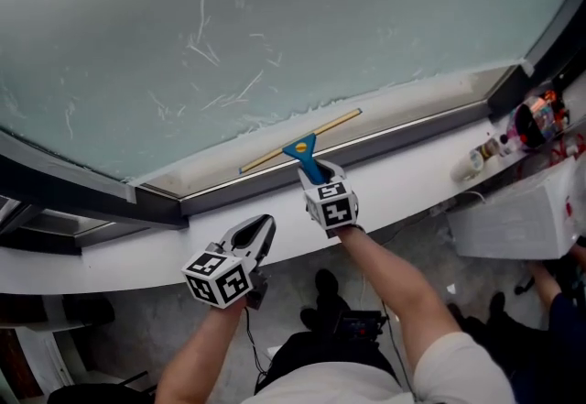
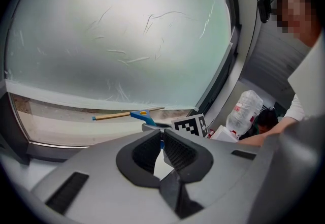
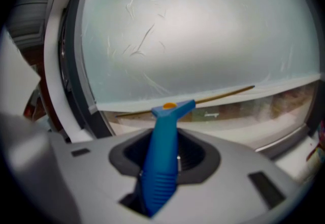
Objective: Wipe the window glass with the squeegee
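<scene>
We have the right tongs (image 1: 318, 176) clamped on the squeegee (image 1: 301, 147) handle, blade lying lengthwise along the bottom edge of the window glass (image 1: 275, 27), straight ahead of them; left tongs (image 1: 260, 234) closed and empty, below the glass.

My right gripper (image 1: 316, 180) clamps the squeegee (image 1: 304, 149) by its blue ribbed handle, which sticks straight out ahead of my jaws. An orange dot marks its head. The long thin blade runs crosswise just beyond my gripper, right end higher, against the lower edge of the glass (image 1: 275, 27). The glass looks milky, with thin white streaks.
</scene>
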A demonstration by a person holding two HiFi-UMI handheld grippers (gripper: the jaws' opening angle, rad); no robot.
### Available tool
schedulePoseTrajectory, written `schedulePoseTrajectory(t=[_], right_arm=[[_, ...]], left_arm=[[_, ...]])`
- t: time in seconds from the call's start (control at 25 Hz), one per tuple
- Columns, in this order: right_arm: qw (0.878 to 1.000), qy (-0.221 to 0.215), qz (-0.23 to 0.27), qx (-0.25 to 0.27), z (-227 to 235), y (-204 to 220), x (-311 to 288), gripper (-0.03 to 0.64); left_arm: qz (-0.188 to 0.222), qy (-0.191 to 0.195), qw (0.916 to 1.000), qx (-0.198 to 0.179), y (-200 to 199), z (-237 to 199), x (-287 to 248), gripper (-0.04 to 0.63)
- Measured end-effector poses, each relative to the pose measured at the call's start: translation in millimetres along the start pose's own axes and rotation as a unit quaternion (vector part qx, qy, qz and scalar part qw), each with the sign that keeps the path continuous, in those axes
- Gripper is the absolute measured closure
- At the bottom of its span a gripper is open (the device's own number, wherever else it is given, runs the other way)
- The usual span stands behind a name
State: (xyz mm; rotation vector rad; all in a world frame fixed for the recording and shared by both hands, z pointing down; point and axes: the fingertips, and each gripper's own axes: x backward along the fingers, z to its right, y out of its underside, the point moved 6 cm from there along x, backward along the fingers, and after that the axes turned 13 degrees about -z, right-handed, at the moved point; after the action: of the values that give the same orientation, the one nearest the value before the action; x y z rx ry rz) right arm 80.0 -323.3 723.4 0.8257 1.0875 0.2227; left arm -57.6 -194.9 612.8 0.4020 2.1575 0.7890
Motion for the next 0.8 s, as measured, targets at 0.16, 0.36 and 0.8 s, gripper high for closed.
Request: schedulePoseTrajectory(t=[0.16,0.36,0.8], right_arm=[[1.0,-0.003,-0.006,-0.003,-9,3,26,0.469],[0.999,0.026,-0.02,0.019,-16,14,73,0.469],[0.996,0.09,0.025,0.014,0,-16,226,0.469]], left_arm=[[0.011,0.006,0.9999,-0.005,12,11,20,0.549],[0.032,0.009,0.9992,-0.02,24,29,56,0.549],[0.092,0.048,0.9909,-0.085,-5,103,110,0.549]])
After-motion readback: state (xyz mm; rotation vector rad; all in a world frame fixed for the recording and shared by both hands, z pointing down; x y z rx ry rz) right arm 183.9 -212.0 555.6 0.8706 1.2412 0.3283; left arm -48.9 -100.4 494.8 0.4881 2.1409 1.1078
